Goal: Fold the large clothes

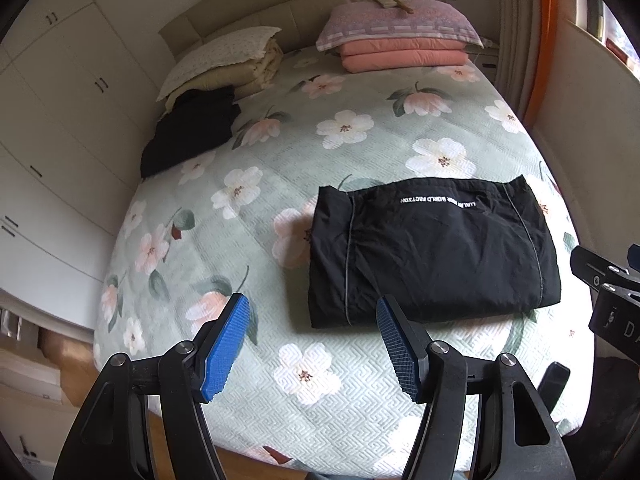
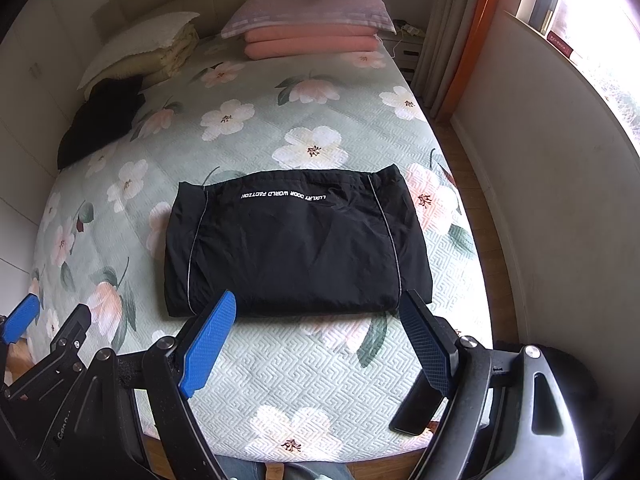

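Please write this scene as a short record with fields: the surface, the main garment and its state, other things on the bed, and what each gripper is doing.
surface: bed with floral green cover
garment: black jacket, folded into a flat rectangle, white lettering on top
other clothes: black pile at far left
bedding: pink blanket under a pillow; cream quilt
left gripper: open, empty, above the near bed edge
right gripper: open, empty, just before the jacket
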The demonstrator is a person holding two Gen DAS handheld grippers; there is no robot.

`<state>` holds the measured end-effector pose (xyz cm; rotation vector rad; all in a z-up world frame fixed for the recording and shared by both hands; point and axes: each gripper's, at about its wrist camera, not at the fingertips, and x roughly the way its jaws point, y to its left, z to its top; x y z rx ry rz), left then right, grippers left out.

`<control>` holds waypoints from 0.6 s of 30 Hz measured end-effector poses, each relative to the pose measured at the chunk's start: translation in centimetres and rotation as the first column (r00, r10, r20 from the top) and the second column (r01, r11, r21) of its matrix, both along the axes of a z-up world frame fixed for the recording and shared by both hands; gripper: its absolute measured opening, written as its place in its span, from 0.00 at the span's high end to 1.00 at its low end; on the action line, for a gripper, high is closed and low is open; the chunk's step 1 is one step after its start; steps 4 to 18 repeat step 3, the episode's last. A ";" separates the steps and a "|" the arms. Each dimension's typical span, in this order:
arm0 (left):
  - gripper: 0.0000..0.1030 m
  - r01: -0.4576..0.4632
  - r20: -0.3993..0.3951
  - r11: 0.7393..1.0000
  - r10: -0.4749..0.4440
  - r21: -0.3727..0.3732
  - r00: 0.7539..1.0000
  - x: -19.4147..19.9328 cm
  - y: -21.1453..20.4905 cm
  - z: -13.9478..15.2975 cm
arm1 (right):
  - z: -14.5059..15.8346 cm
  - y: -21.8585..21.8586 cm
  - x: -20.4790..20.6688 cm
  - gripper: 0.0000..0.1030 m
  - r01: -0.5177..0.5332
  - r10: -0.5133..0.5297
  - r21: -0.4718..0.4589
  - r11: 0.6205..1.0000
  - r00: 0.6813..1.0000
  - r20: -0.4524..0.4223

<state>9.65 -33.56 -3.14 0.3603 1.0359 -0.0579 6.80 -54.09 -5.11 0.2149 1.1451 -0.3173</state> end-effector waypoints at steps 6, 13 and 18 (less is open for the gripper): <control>0.32 0.005 0.009 1.000 -0.005 0.006 1.000 0.3 0.2 0.6 | 0.0 0.0 -0.1 0.17 0.002 -0.002 0.001 1.000 1.000 -0.001; 0.32 0.005 0.009 1.000 -0.005 0.006 1.000 0.3 0.2 0.6 | 0.0 0.0 -0.1 0.17 0.002 -0.002 0.001 1.000 1.000 -0.001; 0.32 0.005 0.009 1.000 -0.005 0.006 1.000 0.3 0.2 0.6 | 0.0 0.0 -0.1 0.17 0.002 -0.002 0.001 1.000 1.000 -0.001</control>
